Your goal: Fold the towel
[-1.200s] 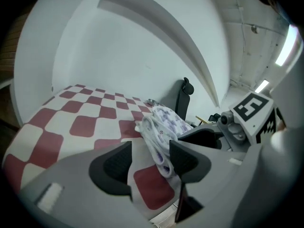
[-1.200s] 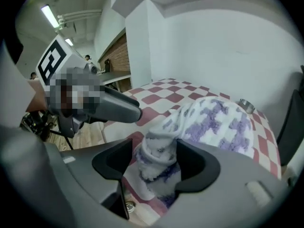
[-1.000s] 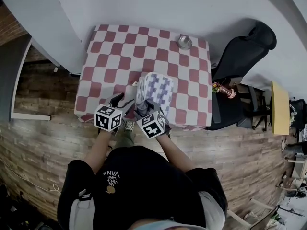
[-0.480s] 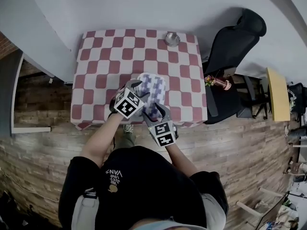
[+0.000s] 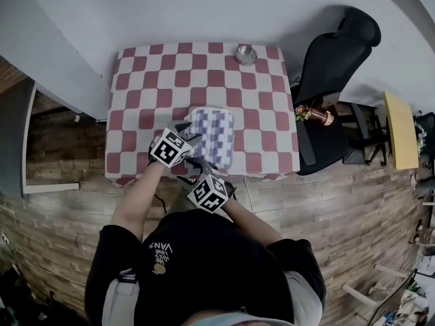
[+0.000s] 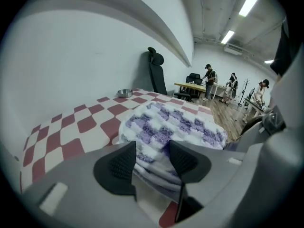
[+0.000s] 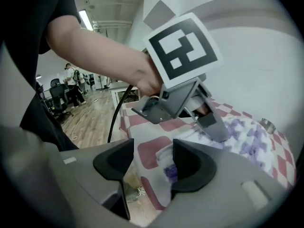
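Near the front edge of the checked table [image 5: 136, 80] lies the folded purple-and-white towel [image 5: 212, 129]. The left gripper [image 6: 153, 148] straddles its side, jaws wide and unclamped. Only the right gripper view shows one finger [image 7: 216, 127] resting on top. The right gripper [image 7: 153, 158], off the table's front edge, has just been closing a little but is wide and empty. A steel bowl [image 5: 245, 53] sits at the far edge.

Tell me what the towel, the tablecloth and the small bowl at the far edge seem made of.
The towel looks like soft, fluffy terry cloth, matte: tufted purple-and-white pile, thick folds. The tablecloth, red-and-white checked, is probably thin fabric or vinyl: it drapes over the edge. The bowl looks metal: grey, shiny.
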